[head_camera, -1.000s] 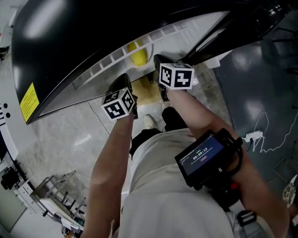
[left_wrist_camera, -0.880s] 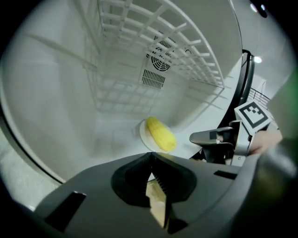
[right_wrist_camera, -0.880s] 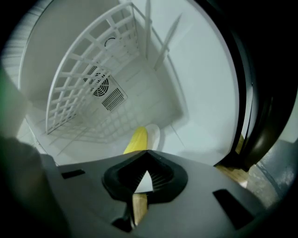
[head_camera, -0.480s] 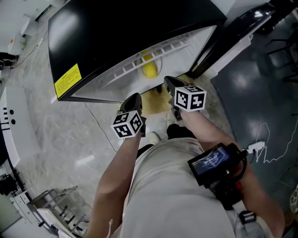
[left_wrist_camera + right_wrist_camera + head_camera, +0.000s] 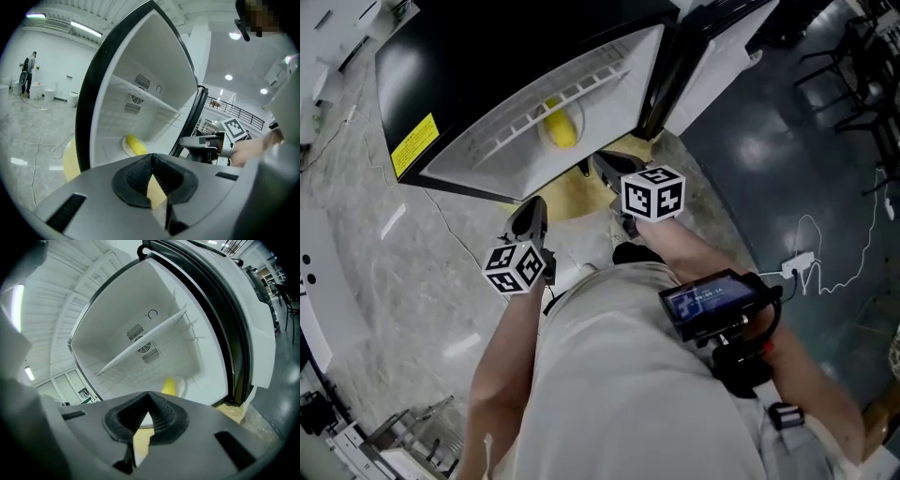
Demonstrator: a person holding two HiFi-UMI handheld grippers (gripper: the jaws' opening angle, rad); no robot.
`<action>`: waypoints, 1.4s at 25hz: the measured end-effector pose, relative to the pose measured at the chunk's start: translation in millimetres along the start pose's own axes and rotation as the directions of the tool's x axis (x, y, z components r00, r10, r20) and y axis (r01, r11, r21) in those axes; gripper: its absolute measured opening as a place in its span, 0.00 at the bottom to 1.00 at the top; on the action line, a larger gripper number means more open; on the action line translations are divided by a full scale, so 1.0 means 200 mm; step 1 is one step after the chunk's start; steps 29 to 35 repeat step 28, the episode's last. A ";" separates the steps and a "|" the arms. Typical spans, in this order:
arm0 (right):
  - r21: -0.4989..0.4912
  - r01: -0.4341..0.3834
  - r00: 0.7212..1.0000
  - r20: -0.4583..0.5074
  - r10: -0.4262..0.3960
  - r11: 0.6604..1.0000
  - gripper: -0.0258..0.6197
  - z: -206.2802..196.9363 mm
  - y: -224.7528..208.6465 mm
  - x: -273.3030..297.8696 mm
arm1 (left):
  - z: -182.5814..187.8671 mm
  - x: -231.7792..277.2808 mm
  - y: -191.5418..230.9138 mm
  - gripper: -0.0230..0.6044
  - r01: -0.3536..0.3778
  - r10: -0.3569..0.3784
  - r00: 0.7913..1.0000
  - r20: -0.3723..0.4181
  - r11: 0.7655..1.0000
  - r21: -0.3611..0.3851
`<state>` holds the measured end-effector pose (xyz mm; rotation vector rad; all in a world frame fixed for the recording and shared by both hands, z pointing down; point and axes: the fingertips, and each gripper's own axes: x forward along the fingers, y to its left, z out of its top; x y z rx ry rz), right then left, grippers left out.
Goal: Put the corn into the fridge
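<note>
The yellow corn [image 5: 560, 127] lies on a white plate [image 5: 546, 141] on the floor of the open fridge [image 5: 609, 66]. It also shows in the left gripper view as the corn [image 5: 136, 145] and in the right gripper view as the corn [image 5: 168, 386]. My left gripper [image 5: 528, 217] hangs shut and empty in front of the fridge, a good way back from the corn. My right gripper [image 5: 609, 169] is nearer the opening, also shut with nothing in it. The left gripper view shows the right gripper [image 5: 187, 142] off to the side.
The fridge door [image 5: 712, 56] stands open at the right. A white shelf [image 5: 140, 345] crosses the compartment above the corn. A yellow mat [image 5: 572, 192] lies under the fridge front. A white cable [image 5: 811, 253] runs over the dark floor at the right.
Both grippers have pulled back and risen away from the fridge opening, the left one further. The corn stays on its plate inside.
</note>
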<state>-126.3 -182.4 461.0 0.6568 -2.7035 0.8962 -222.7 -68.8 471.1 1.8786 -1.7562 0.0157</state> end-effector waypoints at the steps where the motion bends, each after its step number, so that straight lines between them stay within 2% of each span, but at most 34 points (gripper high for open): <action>1: 0.003 -0.002 1.000 0.006 0.002 1.000 0.05 0.00 0.02 -0.03 | 0.00 -0.03 -0.02 0.05 0.013 -0.013 1.000 0.003 1.000 0.002; 9: 0.004 -0.013 0.999 0.032 0.012 1.000 0.05 -0.08 0.14 -0.24 | -0.09 -0.21 -0.13 0.05 0.072 -0.072 0.997 0.012 0.997 -0.032; 16: -0.027 -0.032 0.999 0.034 0.033 0.999 0.05 -0.16 0.26 -0.35 | -0.05 -0.30 -0.11 0.05 0.084 -0.083 0.996 0.038 0.996 -0.023; 28: -0.063 -0.037 0.997 0.065 0.041 0.997 0.05 -0.21 0.42 -0.38 | -0.09 -0.42 -0.08 0.05 0.087 -0.087 0.996 0.022 0.996 0.016; 35: -0.063 -0.037 0.997 0.065 0.041 0.997 0.05 -0.21 0.42 -0.38 | -0.09 -0.42 -0.08 0.05 0.087 -0.087 0.996 0.022 0.996 0.016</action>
